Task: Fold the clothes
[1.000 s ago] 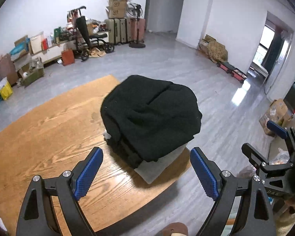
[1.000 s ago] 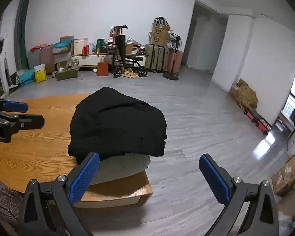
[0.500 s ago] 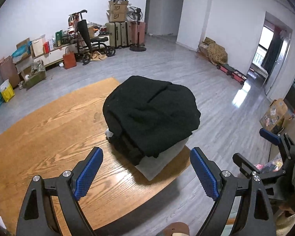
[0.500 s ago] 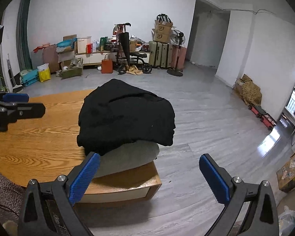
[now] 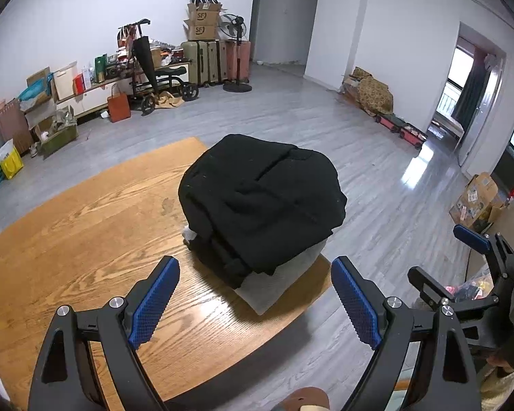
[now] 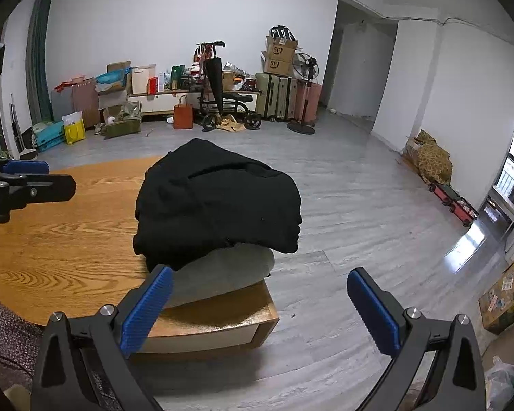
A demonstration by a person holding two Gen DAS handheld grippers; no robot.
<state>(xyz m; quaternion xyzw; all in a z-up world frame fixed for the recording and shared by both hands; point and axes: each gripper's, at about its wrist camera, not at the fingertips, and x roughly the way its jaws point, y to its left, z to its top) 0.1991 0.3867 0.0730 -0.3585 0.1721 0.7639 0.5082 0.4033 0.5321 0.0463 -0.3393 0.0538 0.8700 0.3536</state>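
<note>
A folded black garment (image 5: 263, 202) (image 6: 219, 205) tops a stack at the corner of the wooden table (image 5: 78, 239) (image 6: 51, 239). Under it lies a folded grey garment (image 5: 280, 281) (image 6: 222, 270). My left gripper (image 5: 255, 301) is open and empty, hovering short of the stack. My right gripper (image 6: 260, 303) is also open and empty, held off the table corner, nearer than the stack. In the left wrist view the right gripper (image 5: 462, 267) shows at the right edge. The left gripper (image 6: 24, 185) appears at the left edge of the right wrist view.
A patterned cloth (image 6: 7, 339) lies at the table's near left edge. Grey floor (image 5: 376, 171) surrounds the table. Suitcases (image 5: 215, 58), boxes and a wheeled walker (image 6: 222, 102) line the far wall. A cardboard box (image 5: 476, 198) stands on the floor to the right.
Both grippers have drawn back and risen slightly from the stack, staying open. The right wrist view has shifted so the stack sits more central. The clothes have not moved.
</note>
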